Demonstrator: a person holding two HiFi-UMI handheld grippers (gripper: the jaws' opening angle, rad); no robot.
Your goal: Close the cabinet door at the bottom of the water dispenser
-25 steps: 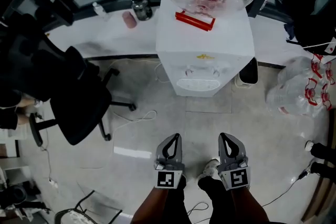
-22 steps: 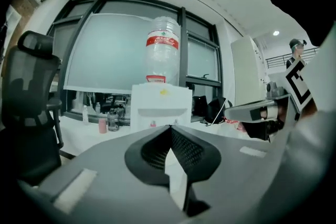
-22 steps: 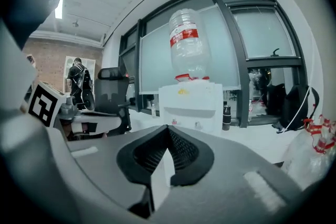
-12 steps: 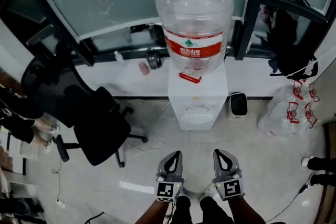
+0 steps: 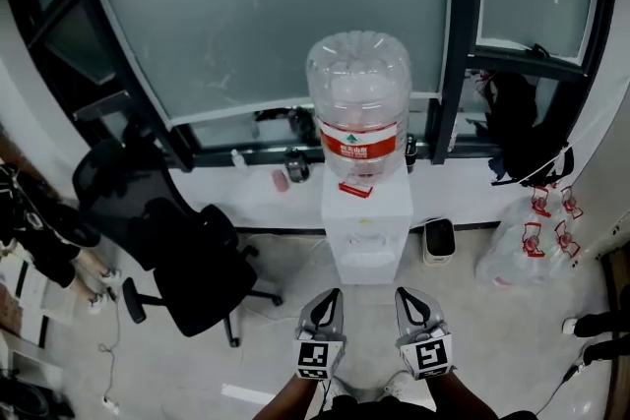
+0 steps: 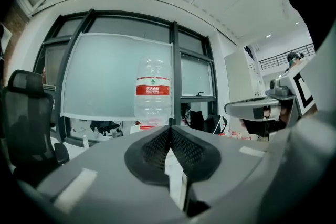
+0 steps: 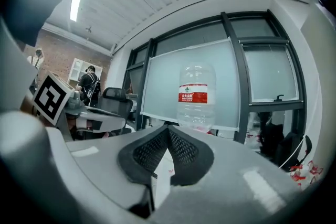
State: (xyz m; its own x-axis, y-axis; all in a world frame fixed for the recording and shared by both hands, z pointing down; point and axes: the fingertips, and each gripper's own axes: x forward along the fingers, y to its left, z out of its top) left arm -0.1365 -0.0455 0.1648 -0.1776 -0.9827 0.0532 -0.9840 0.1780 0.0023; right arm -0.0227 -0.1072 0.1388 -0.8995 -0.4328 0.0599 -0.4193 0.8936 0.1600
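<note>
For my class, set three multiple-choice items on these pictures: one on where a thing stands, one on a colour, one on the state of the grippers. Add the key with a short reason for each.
1. In the head view, on which side of the water dispenser does the black office chair stand?
A left; B right; C on top of it.
2. The label on the big bottle is mainly:
A blue; B red; C yellow.
3. The left gripper and right gripper are:
A both shut and empty; B both wide open; C each shut on a cup.

Key:
1 A, the chair is toward the picture's left edge.
2 B, a red band wraps the bottle.
3 A, each gripper view shows its jaws meeting with nothing between.
</note>
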